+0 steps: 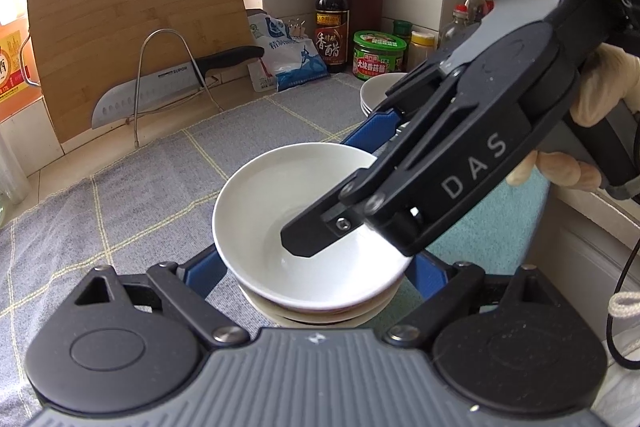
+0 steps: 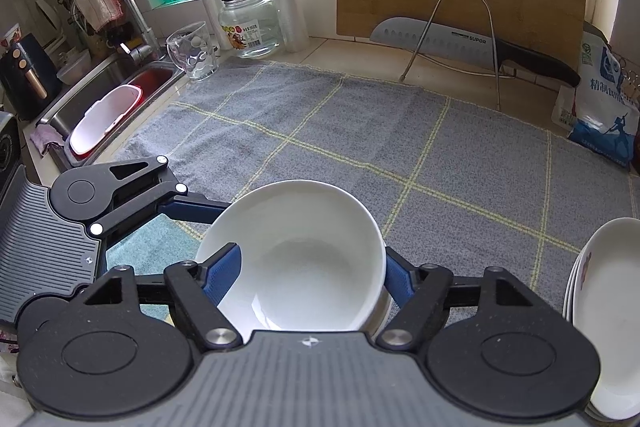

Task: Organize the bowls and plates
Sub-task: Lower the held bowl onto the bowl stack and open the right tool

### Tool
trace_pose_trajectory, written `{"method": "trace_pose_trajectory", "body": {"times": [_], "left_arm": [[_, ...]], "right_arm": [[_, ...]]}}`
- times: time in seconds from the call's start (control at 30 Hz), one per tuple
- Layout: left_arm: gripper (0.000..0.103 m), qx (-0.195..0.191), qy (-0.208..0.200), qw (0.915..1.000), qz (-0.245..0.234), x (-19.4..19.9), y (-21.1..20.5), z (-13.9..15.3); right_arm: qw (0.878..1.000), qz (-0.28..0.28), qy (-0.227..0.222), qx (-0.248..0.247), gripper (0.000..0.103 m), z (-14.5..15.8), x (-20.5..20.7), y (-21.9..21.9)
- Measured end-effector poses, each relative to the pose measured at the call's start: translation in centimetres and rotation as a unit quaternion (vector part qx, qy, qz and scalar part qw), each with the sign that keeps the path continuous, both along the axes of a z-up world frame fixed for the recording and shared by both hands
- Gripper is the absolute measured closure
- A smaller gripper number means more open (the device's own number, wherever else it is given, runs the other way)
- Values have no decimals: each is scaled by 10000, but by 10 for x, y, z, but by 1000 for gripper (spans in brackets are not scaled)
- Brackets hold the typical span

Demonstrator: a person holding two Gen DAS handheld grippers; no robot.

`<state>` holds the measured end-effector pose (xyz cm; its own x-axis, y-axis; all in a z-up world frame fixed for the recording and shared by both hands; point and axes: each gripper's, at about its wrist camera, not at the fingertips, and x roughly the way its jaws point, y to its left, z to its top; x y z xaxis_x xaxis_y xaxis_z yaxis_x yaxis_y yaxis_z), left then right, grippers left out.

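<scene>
While stacking: white bowl sits on bowl stack, near desk edge.
R gripper: clamped on bowl rim.
L gripper: apart, straddling stack.
Risk: off-centre release, bowl tilts/slides off.

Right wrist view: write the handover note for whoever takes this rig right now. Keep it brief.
Right gripper: jaws shut on the wall of the white bowl, one finger inside, one outside.
Left gripper: jaws open, flanking the lower bowls; contact unclear.
Things: the white bowl is on top of the lower bowls; the stacked plates sit to the right on the grey cloth.
Done: plates stacked, bowls gathered in one pile.
Left: check the top bowl sits level, release it, and draw both grippers clear.
</scene>
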<state>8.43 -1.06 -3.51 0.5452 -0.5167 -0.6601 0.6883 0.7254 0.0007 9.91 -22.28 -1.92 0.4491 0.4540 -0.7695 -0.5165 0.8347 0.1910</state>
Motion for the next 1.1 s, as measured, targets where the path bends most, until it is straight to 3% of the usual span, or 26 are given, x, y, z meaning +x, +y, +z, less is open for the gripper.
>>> {"method": "trace_pose_trajectory", "body": {"times": [0.27,0.4,0.8,1.1], "left_arm": [[8,18,64,10000,-55,-1,0,-3],[8,-3,60,10000,-53,-3,2,-2],[5,-18,-164,9997,-158,-15,14,10],[5,31,-106,9999,-57,-17,26,8]], "right_arm": [[10000,55,-7,19,14,-1,-2,3],[9998,53,-142,-114,1,0,-5,5],[9991,-5,-379,-194,1,7,-15,-3],[9987,169,-479,-76,0,10,-26,4]]}}
